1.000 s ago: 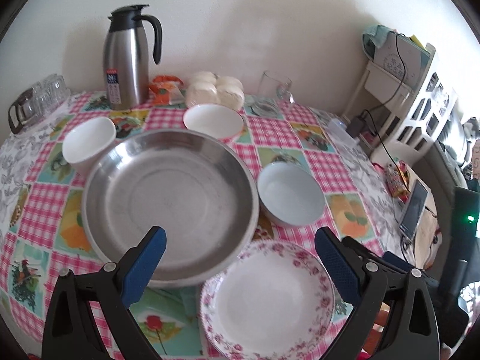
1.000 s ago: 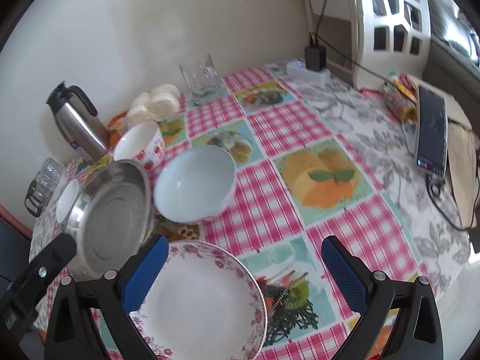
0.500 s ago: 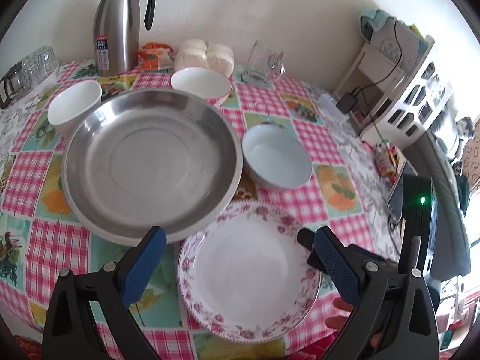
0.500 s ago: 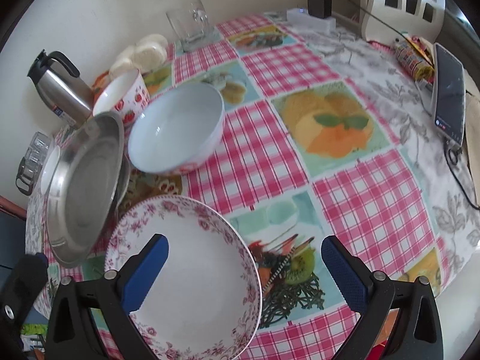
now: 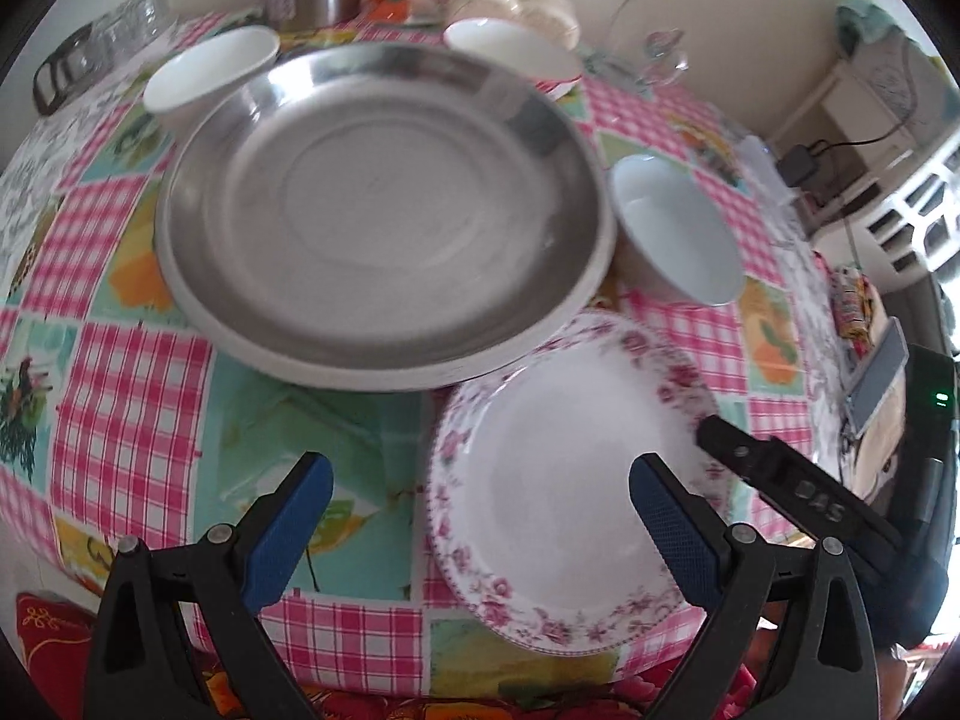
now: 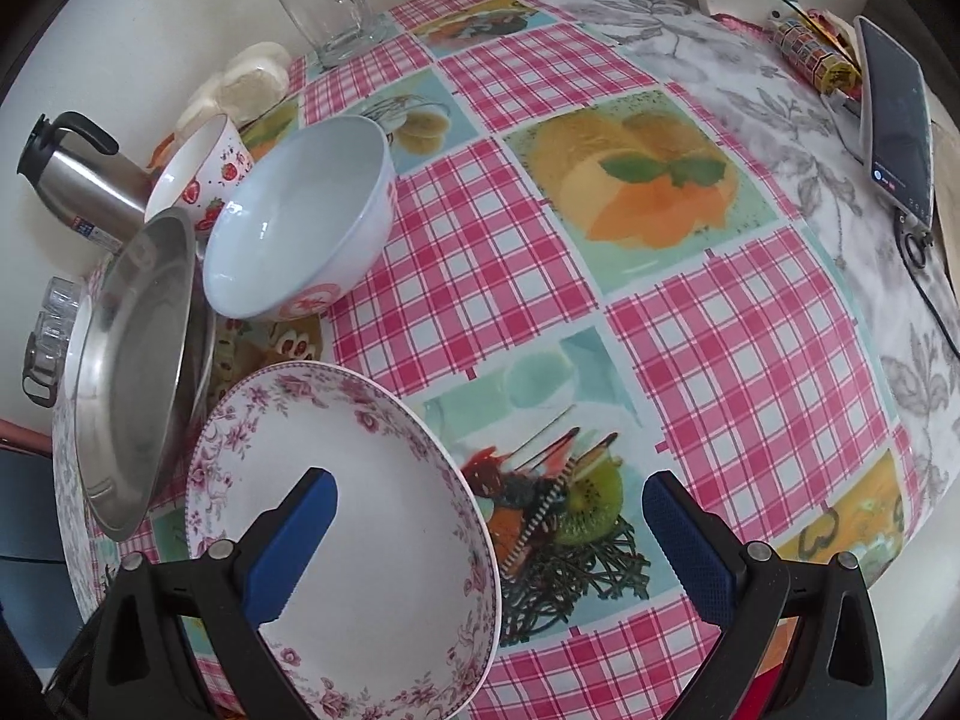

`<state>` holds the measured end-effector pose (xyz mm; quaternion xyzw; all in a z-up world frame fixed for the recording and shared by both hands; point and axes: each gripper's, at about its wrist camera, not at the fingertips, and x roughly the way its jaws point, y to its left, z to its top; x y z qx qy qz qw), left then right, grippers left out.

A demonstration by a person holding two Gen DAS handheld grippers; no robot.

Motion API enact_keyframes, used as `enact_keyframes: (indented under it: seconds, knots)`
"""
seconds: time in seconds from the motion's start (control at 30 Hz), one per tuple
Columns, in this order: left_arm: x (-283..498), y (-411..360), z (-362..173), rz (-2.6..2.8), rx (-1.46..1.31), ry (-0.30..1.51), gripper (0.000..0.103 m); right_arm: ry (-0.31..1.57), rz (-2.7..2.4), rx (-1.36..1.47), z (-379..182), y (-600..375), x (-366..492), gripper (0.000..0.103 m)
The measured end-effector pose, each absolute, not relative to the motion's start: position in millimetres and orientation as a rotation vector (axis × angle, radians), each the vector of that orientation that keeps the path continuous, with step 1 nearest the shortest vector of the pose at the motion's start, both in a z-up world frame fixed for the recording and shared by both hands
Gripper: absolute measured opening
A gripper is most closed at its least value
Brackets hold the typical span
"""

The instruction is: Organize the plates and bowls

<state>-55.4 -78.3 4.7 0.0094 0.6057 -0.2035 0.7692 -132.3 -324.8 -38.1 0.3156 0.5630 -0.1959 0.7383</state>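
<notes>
A white plate with a pink floral rim [image 5: 564, 492] [image 6: 348, 516] lies at the table's near edge. My left gripper [image 5: 480, 474] hangs open over its left rim. My right gripper [image 6: 489, 483] is open too, with the plate's right rim between its fingers; one black finger [image 5: 750, 456] reaches over that rim. Behind the plate sits a large steel plate [image 5: 384, 210] [image 6: 138, 360], its edge overlapping the floral rim. A pale blue bowl [image 5: 678, 240] [image 6: 300, 216] stands to its right. A plain white bowl [image 5: 210, 69] and a strawberry-print bowl [image 5: 510, 51] [image 6: 201, 180] stand behind it.
A steel thermos [image 6: 78, 180], wrapped buns [image 6: 252, 78] and a glass mug [image 6: 336, 12] line the wall. Small glasses in a rack [image 5: 102, 48] stand far left. A phone [image 6: 900, 120] lies at the right edge, beside a white shelf [image 5: 900, 180].
Both grippers have come down and closer to the floral plate. The right gripper's finger now reaches over the plate's right rim. The dishes have not moved.
</notes>
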Motion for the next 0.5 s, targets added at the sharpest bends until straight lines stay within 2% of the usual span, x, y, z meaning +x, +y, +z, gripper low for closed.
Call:
enact_keyframes:
  seconds: [0.23, 0.33, 0.43, 0.5]
  knots:
    - [-51, -84, -8, -0.417, 0.041, 1.349, 0.098, 1.232, -0.412, 0.673, -37, -320, -128, 0.103]
    - [-48, -89, -13, -0.418, 0.038, 1.361, 0.088, 1.226, -0.414, 0.663, -38, -317, -124, 0.102]
    - [-45, -89, -18, -0.413, 0.031, 1.373, 0.086, 1.215, -0.416, 0.665, -36, -317, -123, 0.102]
    - [-43, -89, -19, -0.412, 0.026, 1.375, 0.078, 1.215, -0.416, 0.664, -37, -318, -123, 0.099]
